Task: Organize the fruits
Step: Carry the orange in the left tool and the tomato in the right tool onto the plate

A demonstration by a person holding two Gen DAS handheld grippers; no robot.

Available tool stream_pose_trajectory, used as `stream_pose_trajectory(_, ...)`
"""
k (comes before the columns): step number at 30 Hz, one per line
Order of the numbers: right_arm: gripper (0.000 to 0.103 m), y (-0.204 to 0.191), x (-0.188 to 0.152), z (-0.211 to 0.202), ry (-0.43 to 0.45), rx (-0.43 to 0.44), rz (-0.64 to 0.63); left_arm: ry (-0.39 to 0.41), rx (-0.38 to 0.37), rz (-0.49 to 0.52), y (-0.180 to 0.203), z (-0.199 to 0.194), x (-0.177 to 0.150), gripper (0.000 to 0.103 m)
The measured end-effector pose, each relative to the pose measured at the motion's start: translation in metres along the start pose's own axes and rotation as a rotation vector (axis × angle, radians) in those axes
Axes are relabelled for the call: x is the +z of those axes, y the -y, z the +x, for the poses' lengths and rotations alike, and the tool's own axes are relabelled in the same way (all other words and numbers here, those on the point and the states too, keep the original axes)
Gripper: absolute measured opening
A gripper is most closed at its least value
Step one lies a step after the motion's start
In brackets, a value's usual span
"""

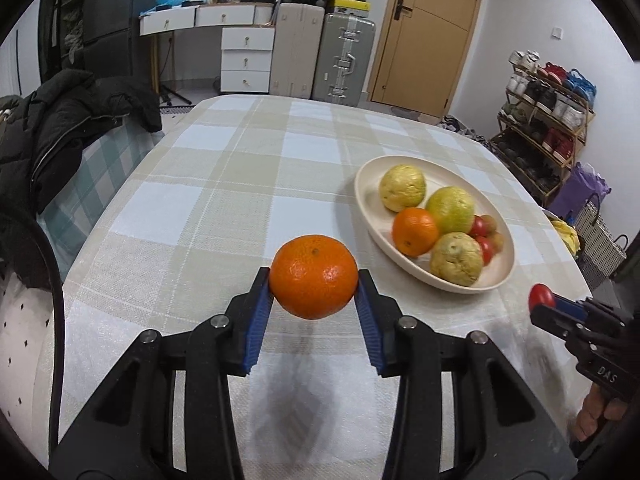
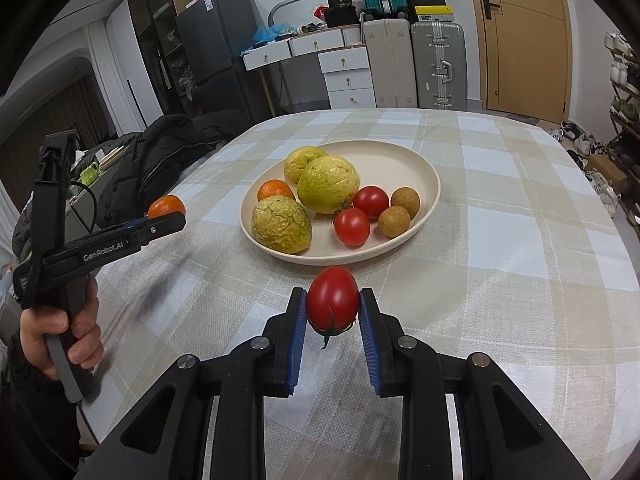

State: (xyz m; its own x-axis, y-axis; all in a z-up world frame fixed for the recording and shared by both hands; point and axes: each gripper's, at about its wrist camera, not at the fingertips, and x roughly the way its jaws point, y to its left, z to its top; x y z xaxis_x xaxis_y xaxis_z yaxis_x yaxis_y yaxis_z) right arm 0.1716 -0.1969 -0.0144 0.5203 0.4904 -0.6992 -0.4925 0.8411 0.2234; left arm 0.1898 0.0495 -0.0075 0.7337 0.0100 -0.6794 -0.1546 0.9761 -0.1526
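Observation:
My left gripper (image 1: 314, 284) is shut on an orange (image 1: 313, 276) and holds it above the checked tablecloth, left of the cream plate (image 1: 366, 184). It also shows in the right wrist view (image 2: 166, 216) with the orange (image 2: 166, 206). My right gripper (image 2: 333, 304) is shut on a red tomato (image 2: 333, 298), just in front of the plate (image 2: 430, 184). The plate holds three yellow-green guavas, one orange (image 2: 275, 191), two tomatoes (image 2: 352, 226) and two small brown fruits (image 2: 394, 221). The right gripper shows at the right edge of the left wrist view (image 1: 540, 306).
A black jacket (image 1: 68, 128) lies on a chair at the table's left edge. Suitcases (image 1: 344, 60), white drawers and a door stand behind the table. A shoe rack (image 1: 544, 120) and bags are on the right.

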Motion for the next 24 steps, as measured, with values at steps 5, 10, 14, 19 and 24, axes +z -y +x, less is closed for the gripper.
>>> stream_pose_trajectory(5, 0.027, -0.001, 0.0, -0.001, 0.009, 0.003, -0.003, 0.014, -0.03, 0.033, 0.016, -0.011, -0.001, 0.038)
stream_pose_trajectory(10, 0.027, 0.001, -0.001, -0.001, 0.015, 0.001, 0.0, 0.02, -0.051, 0.052, 0.027, -0.017, -0.002, 0.038)
stream_pose_trajectory(14, 0.027, 0.003, 0.0, -0.001, 0.015, 0.005, 0.008, 0.021, -0.059, 0.063, 0.033, -0.018, -0.002, 0.038)
stream_pose_trajectory(19, 0.027, 0.008, 0.006, -0.004, 0.034, 0.009, 0.023, 0.023, -0.066, 0.07, 0.038, -0.017, 0.002, 0.038)
stream_pose_trajectory(24, 0.027, 0.013, 0.013, -0.007, 0.051, 0.0, 0.024, 0.022, -0.062, 0.073, 0.041, -0.01, 0.01, 0.038)
